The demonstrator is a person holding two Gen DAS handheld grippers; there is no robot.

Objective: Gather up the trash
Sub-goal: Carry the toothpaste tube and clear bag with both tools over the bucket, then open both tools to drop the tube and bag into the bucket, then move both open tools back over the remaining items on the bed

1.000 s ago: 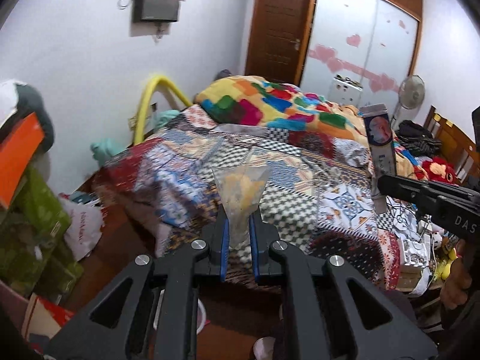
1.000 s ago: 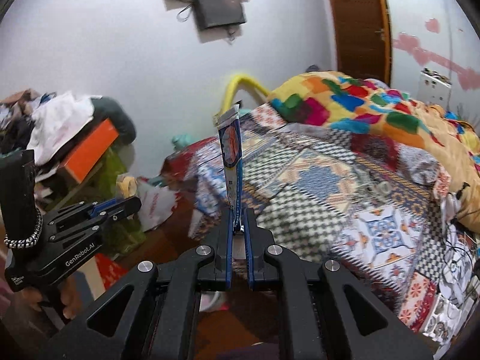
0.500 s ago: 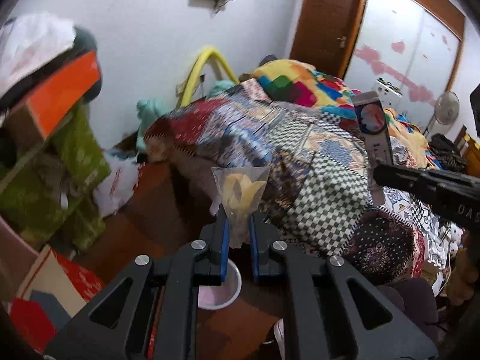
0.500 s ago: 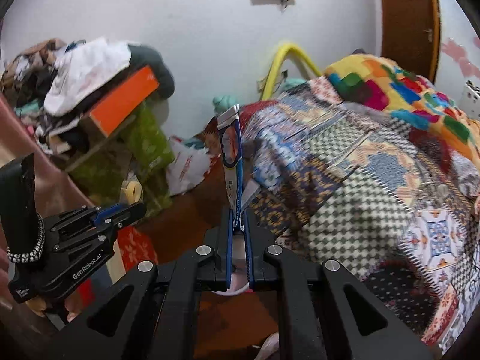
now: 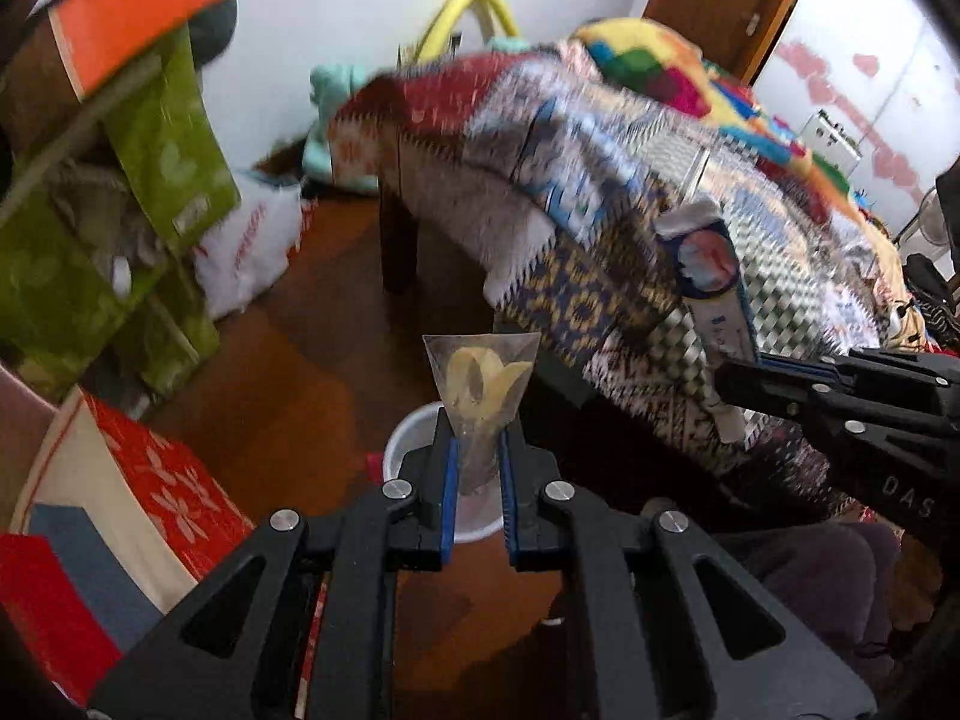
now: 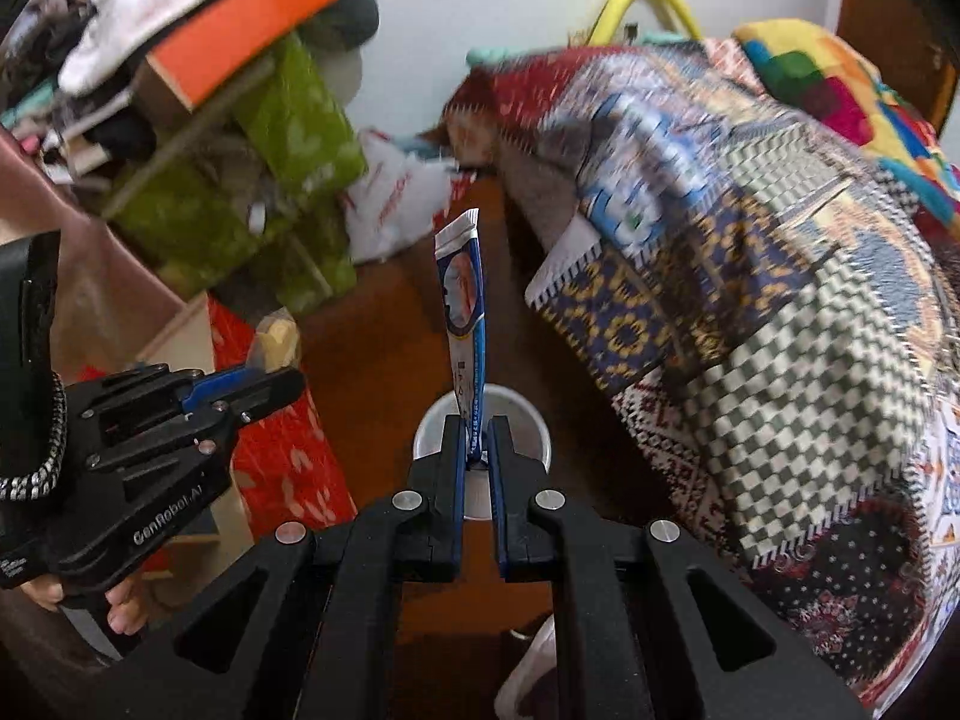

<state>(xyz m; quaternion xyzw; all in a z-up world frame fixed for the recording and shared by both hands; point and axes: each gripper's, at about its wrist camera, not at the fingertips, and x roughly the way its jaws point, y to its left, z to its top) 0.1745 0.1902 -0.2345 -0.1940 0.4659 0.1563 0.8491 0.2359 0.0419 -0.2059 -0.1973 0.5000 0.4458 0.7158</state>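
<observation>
Left wrist view: the left gripper (image 5: 477,468) pinches a clear wrapper (image 5: 480,387) over the white bin (image 5: 401,450) on the floor; it should centre before letting go.

Right wrist view: the right gripper (image 6: 477,450) clamps a blue tube (image 6: 465,324) above the bin, probably lined up, though blurry.

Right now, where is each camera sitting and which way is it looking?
Left wrist view: on the left hand-held gripper, tilted down over a clear wrapper toward the white bin; right hand-held gripper at right.
Right wrist view: on the right hand-held gripper, same tilt, holding a blue tube; fingers show lower left.
Both share the bin, bed and floor.
</observation>
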